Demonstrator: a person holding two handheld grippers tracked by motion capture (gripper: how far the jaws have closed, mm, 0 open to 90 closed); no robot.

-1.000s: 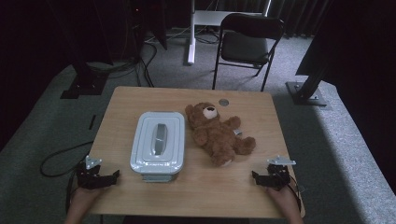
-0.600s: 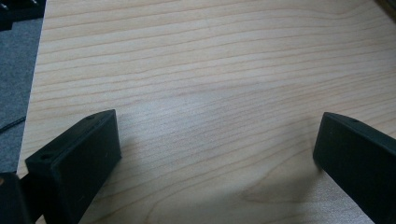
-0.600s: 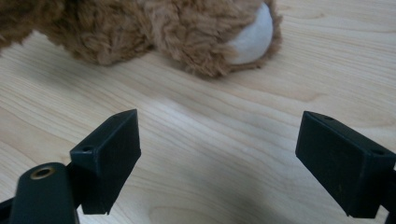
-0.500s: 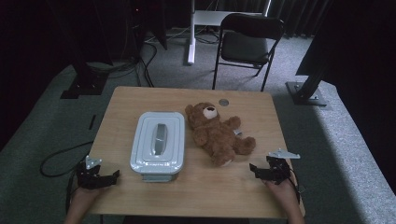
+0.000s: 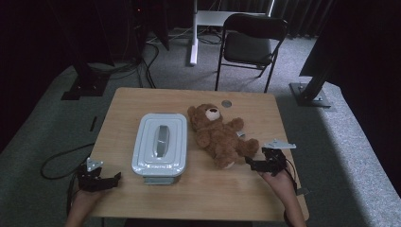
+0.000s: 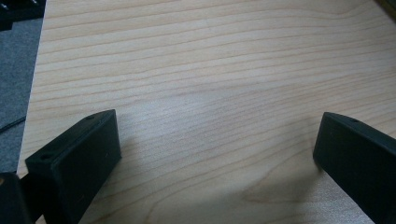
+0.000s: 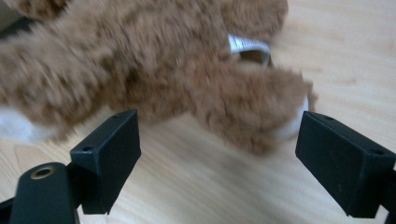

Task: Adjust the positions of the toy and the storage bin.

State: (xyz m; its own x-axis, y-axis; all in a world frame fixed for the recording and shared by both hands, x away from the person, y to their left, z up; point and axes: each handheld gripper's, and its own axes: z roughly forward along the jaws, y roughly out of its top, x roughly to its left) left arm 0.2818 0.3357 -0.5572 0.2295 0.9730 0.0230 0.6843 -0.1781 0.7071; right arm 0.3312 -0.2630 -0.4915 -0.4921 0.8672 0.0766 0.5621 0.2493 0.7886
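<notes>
A brown teddy bear (image 5: 220,136) lies on its back on the wooden table (image 5: 203,198), head toward the far side. Left of it stands a pale grey lidded box (image 5: 160,145) with a handle in its lid. My right gripper (image 5: 251,164) is open just short of the bear's near leg (image 7: 243,112), which fills the space ahead of its jaws without touching them. A white tag (image 7: 245,45) pokes out of the fur. My left gripper (image 5: 112,178) rests open at the table's near left corner, with bare wood (image 6: 201,93) between its jaws.
A small round grey disc (image 5: 226,103) lies near the table's far edge. Beyond the table stand a folding chair (image 5: 253,45), a white post and dark stands on grey carpet. A cable (image 5: 61,158) loops on the floor at the left.
My right gripper has moved forward and left, from the table's near right corner up to the bear's leg. The left gripper, box and bear have stayed put.
</notes>
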